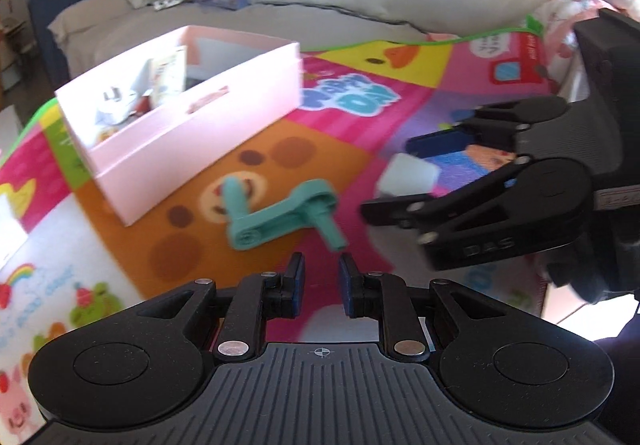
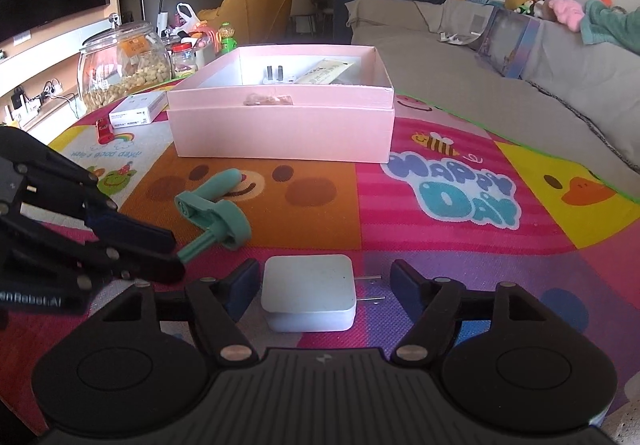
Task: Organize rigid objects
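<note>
A pink open box [image 1: 208, 113] [image 2: 280, 125] stands on the colourful play mat, with a few small items inside. A teal crank handle [image 1: 280, 215] [image 2: 216, 213] lies on the mat in front of it. A white plug charger [image 2: 308, 291] [image 1: 406, 175] lies flat between the open fingers of my right gripper [image 2: 320, 285] [image 1: 394, 177], untouched by the pads. My left gripper [image 1: 322, 281] [image 2: 168, 251] is open with a narrow gap, empty, just short of the crank's stub end.
A small white box [image 2: 138, 109] and a red item [image 2: 104, 131] lie left of the pink box. Glass jars [image 2: 124, 65] stand behind them. A grey sofa [image 2: 520, 85] borders the mat [image 2: 440, 245] on the right.
</note>
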`<state>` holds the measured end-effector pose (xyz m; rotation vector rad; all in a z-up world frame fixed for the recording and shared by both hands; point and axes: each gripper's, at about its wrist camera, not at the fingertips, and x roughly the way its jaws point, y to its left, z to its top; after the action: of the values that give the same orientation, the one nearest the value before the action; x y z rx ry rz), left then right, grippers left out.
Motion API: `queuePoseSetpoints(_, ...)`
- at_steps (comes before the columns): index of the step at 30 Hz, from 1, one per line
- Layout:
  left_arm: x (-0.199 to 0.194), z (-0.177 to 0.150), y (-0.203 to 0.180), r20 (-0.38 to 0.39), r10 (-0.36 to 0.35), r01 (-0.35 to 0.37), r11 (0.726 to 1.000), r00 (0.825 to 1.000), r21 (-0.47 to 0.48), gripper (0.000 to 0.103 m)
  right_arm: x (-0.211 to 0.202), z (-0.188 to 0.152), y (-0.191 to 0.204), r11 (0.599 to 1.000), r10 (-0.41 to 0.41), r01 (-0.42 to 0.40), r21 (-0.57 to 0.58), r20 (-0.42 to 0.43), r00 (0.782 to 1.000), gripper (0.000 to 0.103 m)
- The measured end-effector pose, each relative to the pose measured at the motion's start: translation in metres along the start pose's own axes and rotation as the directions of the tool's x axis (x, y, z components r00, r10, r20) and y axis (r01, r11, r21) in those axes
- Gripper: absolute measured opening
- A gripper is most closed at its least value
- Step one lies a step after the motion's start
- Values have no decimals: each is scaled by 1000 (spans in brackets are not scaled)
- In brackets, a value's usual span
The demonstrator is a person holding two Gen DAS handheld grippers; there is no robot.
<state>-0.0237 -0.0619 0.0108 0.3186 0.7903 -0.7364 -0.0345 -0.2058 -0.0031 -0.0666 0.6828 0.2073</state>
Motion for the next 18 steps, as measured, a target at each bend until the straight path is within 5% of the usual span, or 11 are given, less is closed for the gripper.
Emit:
queuePoseSetpoints(3, -8, 9, -10, 9, -22, 22, 997, 1000, 73, 27, -1, -2, 0, 1000, 0, 0, 2, 9, 1000, 74)
queuePoseSetpoints(9, -14, 34, 3, 46, 101, -109, 968, 994, 226, 27, -2, -5, 1, 1000, -7, 7, 1, 30, 1000, 75)
queuePoseSetpoints(15, 14, 50, 11, -16, 93, -82, 938, 996, 338, 20, -1, -6, 0, 1000, -7, 7, 0, 34, 999, 75)
queuePoseSetpoints(18, 19, 55, 9, -27, 53, -41, 945, 998, 324, 18, -1, -6, -1, 1000, -6, 6, 0, 35, 999, 75)
